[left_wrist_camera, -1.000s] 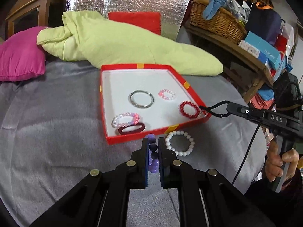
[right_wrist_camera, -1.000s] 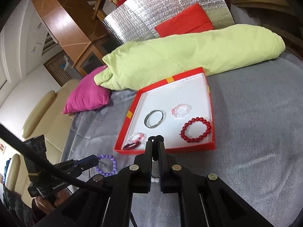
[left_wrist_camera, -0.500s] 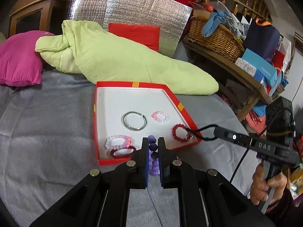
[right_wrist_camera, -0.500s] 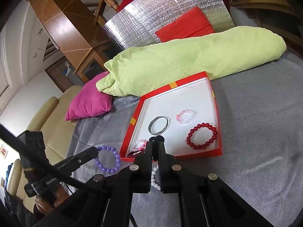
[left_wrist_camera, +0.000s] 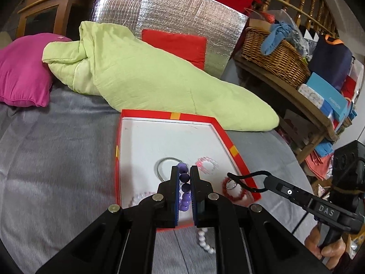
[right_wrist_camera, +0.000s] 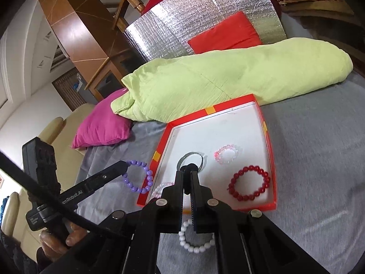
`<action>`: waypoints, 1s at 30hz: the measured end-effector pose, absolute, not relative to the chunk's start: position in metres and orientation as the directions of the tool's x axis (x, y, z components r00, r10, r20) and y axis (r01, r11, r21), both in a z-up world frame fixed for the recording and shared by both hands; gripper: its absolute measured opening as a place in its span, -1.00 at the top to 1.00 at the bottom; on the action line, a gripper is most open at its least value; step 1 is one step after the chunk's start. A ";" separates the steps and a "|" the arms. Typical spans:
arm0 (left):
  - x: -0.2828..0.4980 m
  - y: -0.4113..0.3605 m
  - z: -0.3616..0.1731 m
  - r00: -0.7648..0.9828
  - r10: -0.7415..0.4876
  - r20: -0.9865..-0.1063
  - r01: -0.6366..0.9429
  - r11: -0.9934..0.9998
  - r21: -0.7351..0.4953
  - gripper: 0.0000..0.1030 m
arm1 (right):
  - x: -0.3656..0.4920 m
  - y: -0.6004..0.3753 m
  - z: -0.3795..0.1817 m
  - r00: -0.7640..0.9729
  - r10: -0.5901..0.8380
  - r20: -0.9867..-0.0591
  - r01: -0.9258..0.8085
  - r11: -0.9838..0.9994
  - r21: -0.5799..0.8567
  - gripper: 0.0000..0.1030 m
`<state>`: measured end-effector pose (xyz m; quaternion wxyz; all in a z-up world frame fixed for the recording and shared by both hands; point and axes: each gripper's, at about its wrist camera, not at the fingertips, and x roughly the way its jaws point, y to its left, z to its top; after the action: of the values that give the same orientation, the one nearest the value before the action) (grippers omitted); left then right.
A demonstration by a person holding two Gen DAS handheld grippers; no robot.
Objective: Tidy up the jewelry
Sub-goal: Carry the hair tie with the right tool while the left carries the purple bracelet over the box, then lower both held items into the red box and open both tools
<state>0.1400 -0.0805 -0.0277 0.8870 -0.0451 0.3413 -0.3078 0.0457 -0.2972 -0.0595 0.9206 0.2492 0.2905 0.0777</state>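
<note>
From my left wrist camera, my left gripper [left_wrist_camera: 184, 171] sits low in the centre of the frame, clamped on a purple bead bracelet [left_wrist_camera: 184, 190] whose beads show in a column between the blue pads. Beyond it lies the red box [left_wrist_camera: 116, 159] with its white floor, on a grey cloth-covered surface [left_wrist_camera: 57, 159]; inside I see a silver bangle [left_wrist_camera: 159, 166], a pink bead bracelet [left_wrist_camera: 206, 163] to its right and a red bead bracelet [left_wrist_camera: 232, 190] near the right wall. A white bead bracelet [left_wrist_camera: 204, 242] lies on the cloth outside the box's near edge, at lower centre. My right gripper [left_wrist_camera: 230, 175] comes in from the lower right with its jaws together, its tip over the red bracelet. From my right wrist camera, my right gripper [right_wrist_camera: 187, 171] is at centre frame, jaws closed on a small dark knob of its own, with the silver bangle [right_wrist_camera: 202, 158] just behind. The purple bracelet [right_wrist_camera: 139, 178] hangs from the left gripper [right_wrist_camera: 124, 165] at left, beside the box's [right_wrist_camera: 269, 141] left wall. The white bracelet [right_wrist_camera: 194, 243] lies at lower centre.
</note>
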 end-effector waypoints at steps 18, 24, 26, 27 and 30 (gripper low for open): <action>0.197 -0.100 -0.054 0.593 -0.493 -0.637 0.434 0.862 -0.264 0.81 | 0.093 -0.304 -0.088 0.784 0.260 -0.563 0.075 0.861 0.502 0.88; 0.208 -0.099 -0.057 0.604 -0.471 -0.643 0.415 0.875 -0.250 0.82 | 0.094 -0.300 -0.092 0.771 0.288 -0.568 0.059 0.856 0.513 0.88; 0.209 -0.099 -0.058 0.605 -0.465 -0.646 0.413 0.877 -0.245 0.81 | 0.094 -0.298 -0.093 0.767 0.292 -0.571 0.055 0.857 0.513 0.88; 0.210 -0.099 -0.058 0.607 -0.458 -0.649 0.410 0.881 -0.238 0.82 | 0.095 -0.297 -0.094 0.762 0.297 -0.575 0.054 0.856 0.514 0.88; 0.210 -0.099 -0.061 0.604 -0.453 -0.656 0.406 0.883 -0.236 0.81 | 0.096 -0.293 -0.097 0.751 0.306 -0.585 0.049 0.857 0.512 0.88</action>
<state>0.2100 -0.0990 -0.0605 0.8949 -0.0316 0.3750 -0.2400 0.0961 -0.2928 -0.0972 0.8995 0.2572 0.3458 0.0714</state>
